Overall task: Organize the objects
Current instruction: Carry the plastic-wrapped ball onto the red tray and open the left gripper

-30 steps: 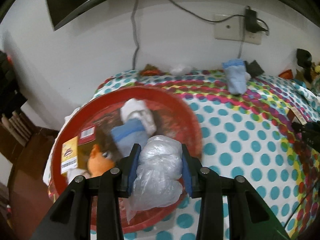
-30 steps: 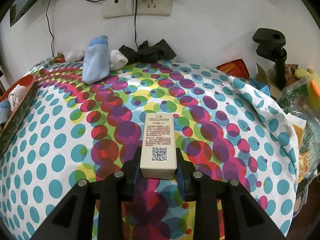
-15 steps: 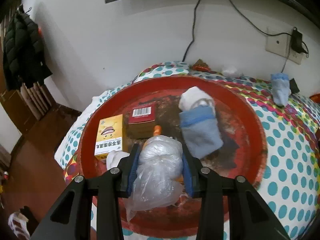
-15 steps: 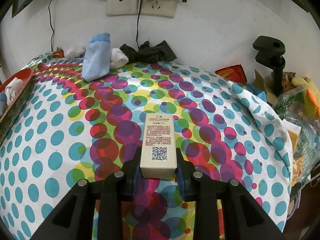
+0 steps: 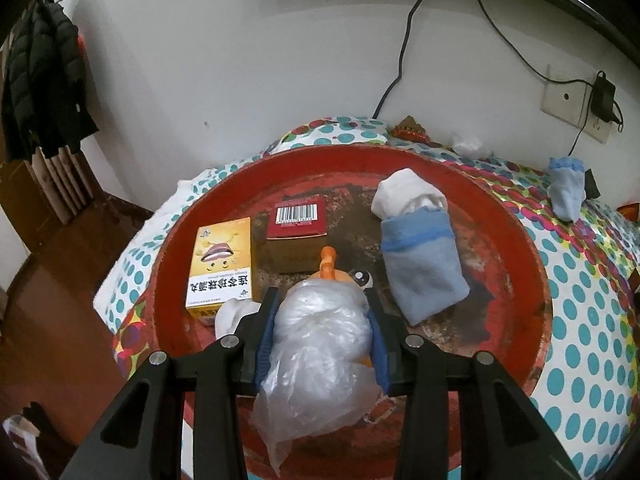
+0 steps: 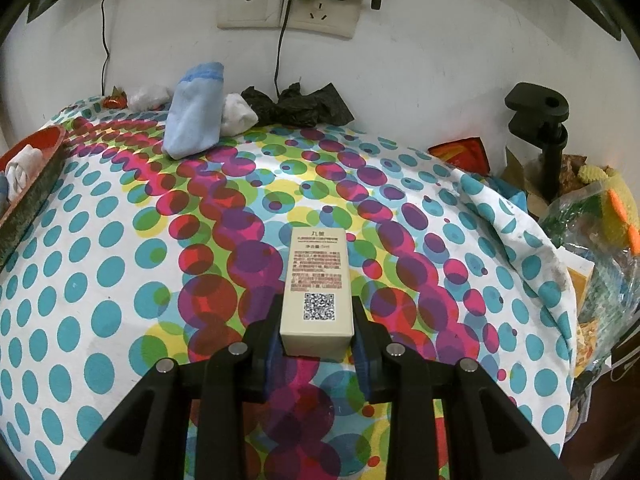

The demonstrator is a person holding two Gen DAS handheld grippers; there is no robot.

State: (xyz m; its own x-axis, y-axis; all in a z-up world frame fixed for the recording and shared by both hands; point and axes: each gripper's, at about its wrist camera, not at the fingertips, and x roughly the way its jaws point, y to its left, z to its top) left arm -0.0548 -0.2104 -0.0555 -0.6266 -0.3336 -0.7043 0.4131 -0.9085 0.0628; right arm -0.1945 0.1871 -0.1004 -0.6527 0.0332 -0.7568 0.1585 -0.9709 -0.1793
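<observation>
Our left gripper (image 5: 322,328) and right gripper (image 6: 317,330) look alike: black angular frames, silver screw heads behind the fingers, and blue pads lining each finger's inner face.

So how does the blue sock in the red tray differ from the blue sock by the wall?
The blue sock in the red tray lies flat on the red tray, a white sock at its cuff. The blue sock by the wall lies on the dotted tablecloth, propped cuff-up. Both are light blue with darker cuffs.
</observation>
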